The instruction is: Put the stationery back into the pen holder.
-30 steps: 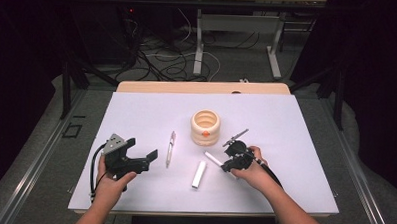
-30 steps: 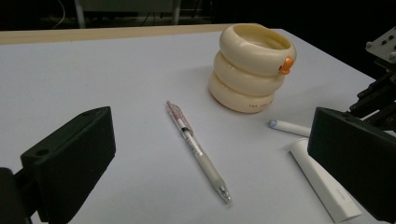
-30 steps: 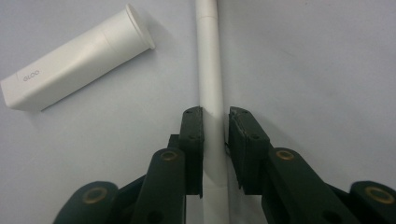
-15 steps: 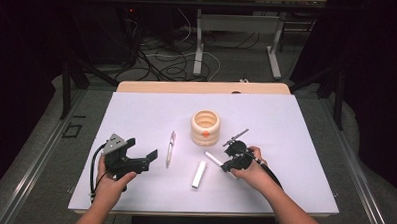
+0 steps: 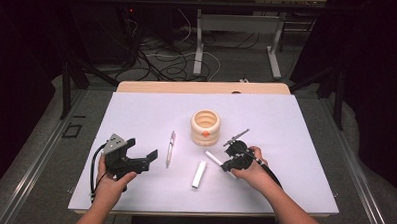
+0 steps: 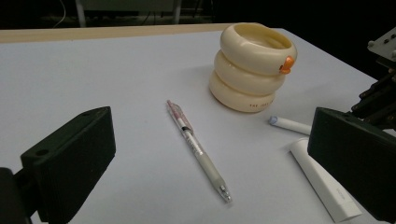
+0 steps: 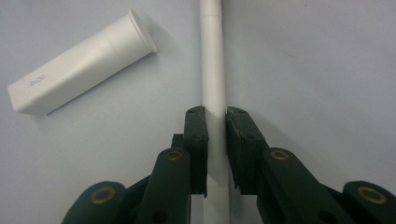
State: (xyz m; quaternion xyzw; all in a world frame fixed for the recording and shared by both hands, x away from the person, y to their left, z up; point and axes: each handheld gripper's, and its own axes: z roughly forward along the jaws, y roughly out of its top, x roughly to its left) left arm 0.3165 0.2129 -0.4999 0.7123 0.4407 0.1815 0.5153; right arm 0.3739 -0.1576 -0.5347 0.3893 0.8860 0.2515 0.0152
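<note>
The right gripper [image 5: 224, 162] lies low over the tabletop [image 5: 136, 115], toward the near edge and right of the middle. Its fingers [image 7: 196, 135] are pinching a slim white pen [image 7: 212, 70] that lies flat on the surface; in the right gripper view the pads press on the barrel from both sides, and the barrel runs straight out beyond them. In the high view the free end of the pen points toward the middle of the tabletop.

Just beside it, nearer the near edge, lies a white cap-like tube [image 5: 199, 174], apart from the pen. A cream ringed holder [image 5: 205, 127] with an orange spot stands upright near the middle of the tabletop, a little beyond the right gripper. A clear pen with a red end [image 5: 170, 147] lies left of the holder.

The left gripper [image 5: 142, 157] is held above the near left part of the tabletop, its fingers [image 6: 70, 163] spread wide with nothing between them, aimed toward the clear pen.
</note>
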